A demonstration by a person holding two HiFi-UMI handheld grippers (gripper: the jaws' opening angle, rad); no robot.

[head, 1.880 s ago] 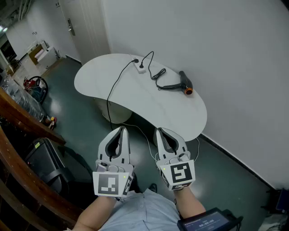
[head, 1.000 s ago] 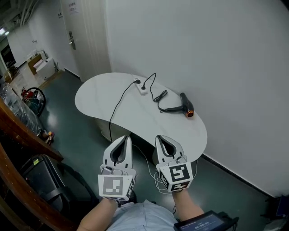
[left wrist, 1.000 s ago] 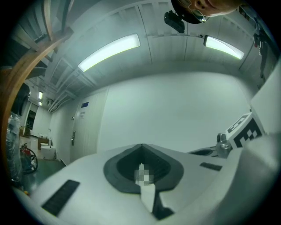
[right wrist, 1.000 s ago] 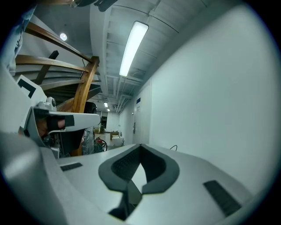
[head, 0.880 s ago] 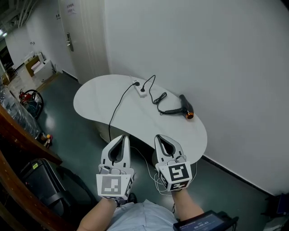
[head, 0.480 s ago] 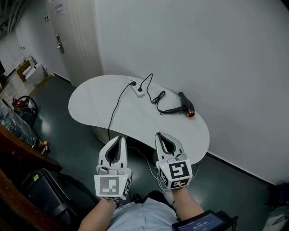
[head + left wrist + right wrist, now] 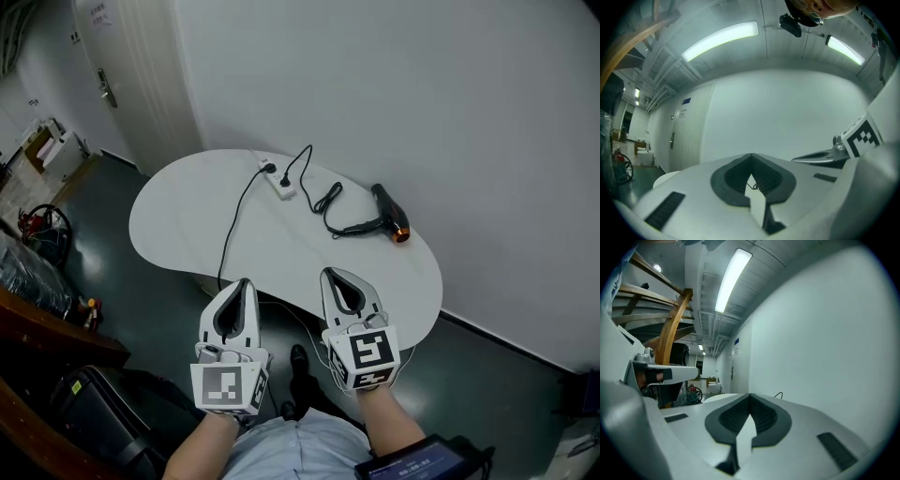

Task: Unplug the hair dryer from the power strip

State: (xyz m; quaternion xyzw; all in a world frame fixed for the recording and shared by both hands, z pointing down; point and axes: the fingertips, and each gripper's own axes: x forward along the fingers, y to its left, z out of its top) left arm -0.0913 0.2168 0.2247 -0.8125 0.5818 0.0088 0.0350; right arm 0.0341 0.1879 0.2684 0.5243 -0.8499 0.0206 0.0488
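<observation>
My left claw [image 7: 243, 283] sits at the lower middle of the head view. In the left gripper view its tips [image 7: 751, 156] are pressed together with nothing between them. Up and a little right of it, in the upper middle of the frame, the white power strip [image 7: 278, 184] lies on the far part of the white tabletop [image 7: 183, 211], close to the wall, with two black plugs in it. A black cable [image 7: 234, 220] runs from the strip down over the near edge. My right claw [image 7: 331, 273], just right of the left one at the same height, is closed and empty as well, its tips [image 7: 750, 396] meeting in the right gripper view. Farther right, the dryer's cord [image 7: 327, 201] loops from the strip across to the black hair dryer [image 7: 388, 212], which lies on its side near the tabletop's right end, well apart from both claws. By my reckoning I am only approaching: both claws hang in front of the tabletop's near edge and nothing is touched, so the plug is not yet out. Next I need to carry the claws over to the strip and open them. One should hold the strip down while the other closes on the plug at the end of the dryer's cord, not the other one, and pulls it straight out.
</observation>
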